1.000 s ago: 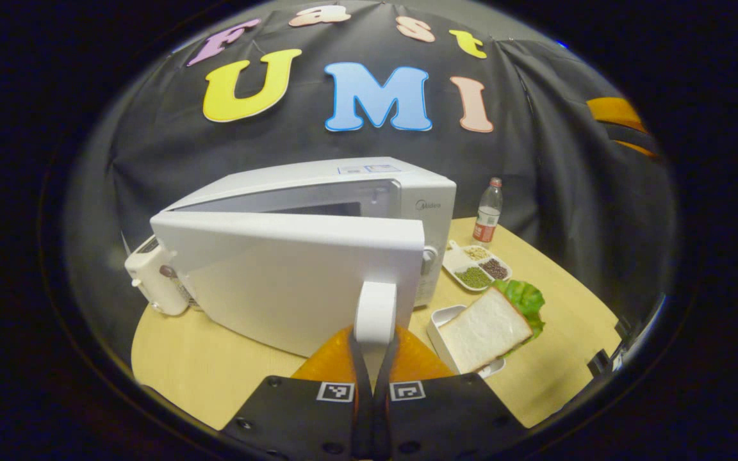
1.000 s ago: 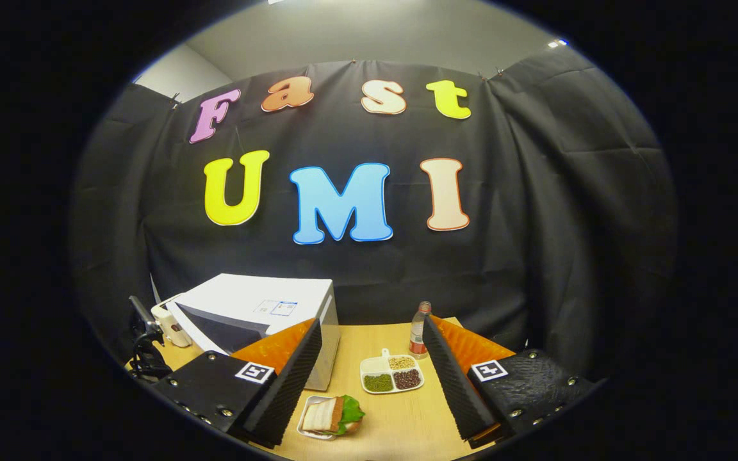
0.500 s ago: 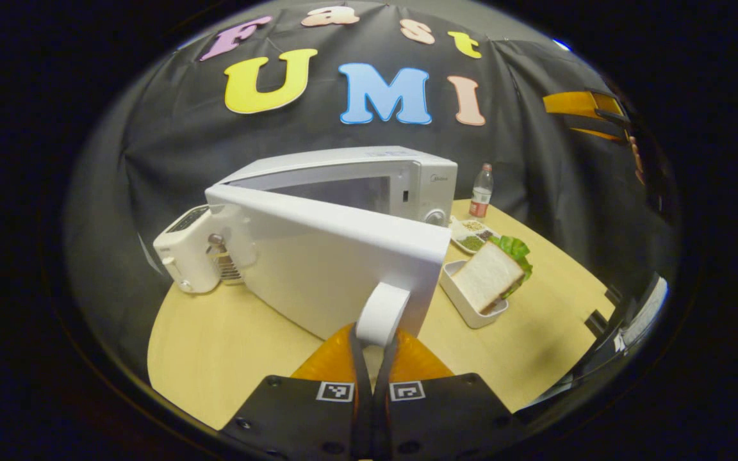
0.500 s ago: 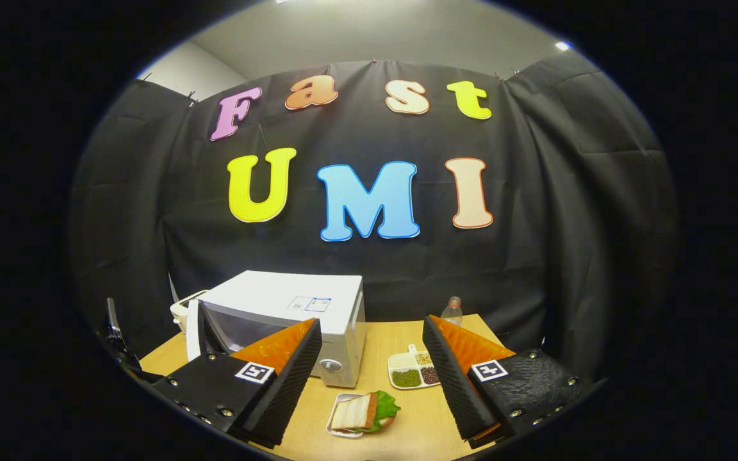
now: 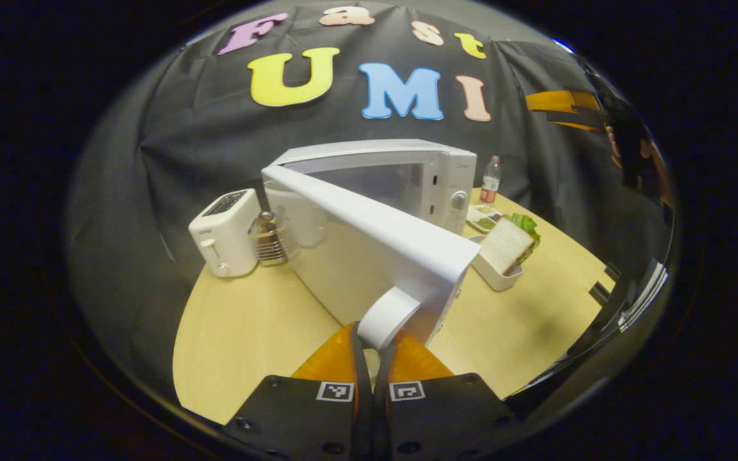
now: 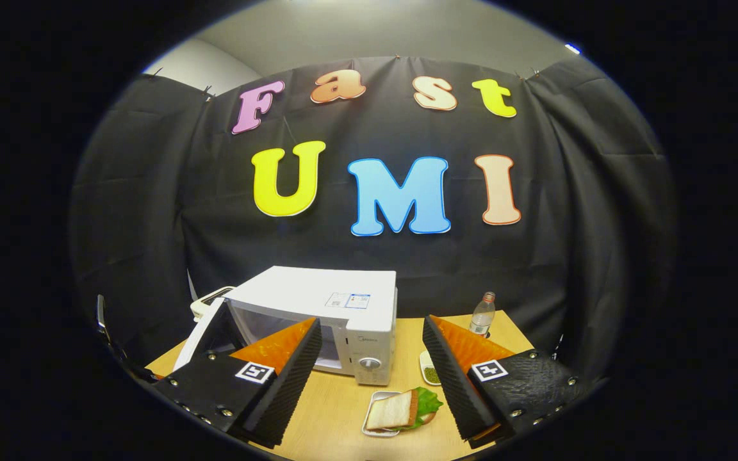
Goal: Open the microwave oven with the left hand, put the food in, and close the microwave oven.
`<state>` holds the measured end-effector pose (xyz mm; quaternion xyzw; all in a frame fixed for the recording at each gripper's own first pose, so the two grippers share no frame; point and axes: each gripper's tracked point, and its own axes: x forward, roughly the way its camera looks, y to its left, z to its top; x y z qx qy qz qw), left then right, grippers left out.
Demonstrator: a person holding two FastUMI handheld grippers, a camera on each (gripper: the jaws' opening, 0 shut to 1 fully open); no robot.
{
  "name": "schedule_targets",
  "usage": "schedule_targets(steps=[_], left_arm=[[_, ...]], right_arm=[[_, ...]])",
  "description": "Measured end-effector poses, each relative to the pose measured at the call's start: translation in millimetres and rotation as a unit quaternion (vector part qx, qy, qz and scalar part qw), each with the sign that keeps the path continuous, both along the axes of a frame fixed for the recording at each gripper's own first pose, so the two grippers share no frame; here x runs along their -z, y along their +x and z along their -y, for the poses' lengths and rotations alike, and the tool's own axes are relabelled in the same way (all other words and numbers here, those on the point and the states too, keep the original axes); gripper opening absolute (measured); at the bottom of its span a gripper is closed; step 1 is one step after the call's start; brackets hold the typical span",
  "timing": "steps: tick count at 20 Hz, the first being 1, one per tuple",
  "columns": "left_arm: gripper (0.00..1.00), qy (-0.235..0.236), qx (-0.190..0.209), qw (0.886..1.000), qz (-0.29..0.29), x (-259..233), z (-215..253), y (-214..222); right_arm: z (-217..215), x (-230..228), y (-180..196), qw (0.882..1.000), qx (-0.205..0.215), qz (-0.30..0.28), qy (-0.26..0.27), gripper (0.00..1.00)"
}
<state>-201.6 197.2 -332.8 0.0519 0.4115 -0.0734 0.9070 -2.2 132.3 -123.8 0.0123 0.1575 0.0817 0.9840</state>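
Gripping the door handle (image 5: 387,317) at frame bottom, my left gripper (image 5: 372,358) swings the microwave (image 5: 401,173) at centre open, while my right gripper (image 6: 372,374) waits spread wide above the sandwich (image 6: 401,410), low centre, ready to load it.

glossy white plastic microwave (image 5: 433,169); smooth pale wood-look table (image 5: 247,326); matt cloth wall (image 6: 151,211).
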Motion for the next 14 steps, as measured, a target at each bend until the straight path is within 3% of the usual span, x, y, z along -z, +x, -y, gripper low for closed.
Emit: schedule_targets(steps=[8, 14], left_arm=[[0.06, 0.003, -0.021, 1.0, 0.005, -8.3, -81.7, -19.1], [0.06, 0.004, -0.032, 0.999, 0.015, -9.5, -115.1, -21.4]], right_arm=[[-37.7, 4.8, -7.1, 1.0, -0.011, -0.008, -0.012, 0.96], [-53.8, 13.5, -9.0, 0.999, -0.02, -0.019, -0.022, 0.96]])
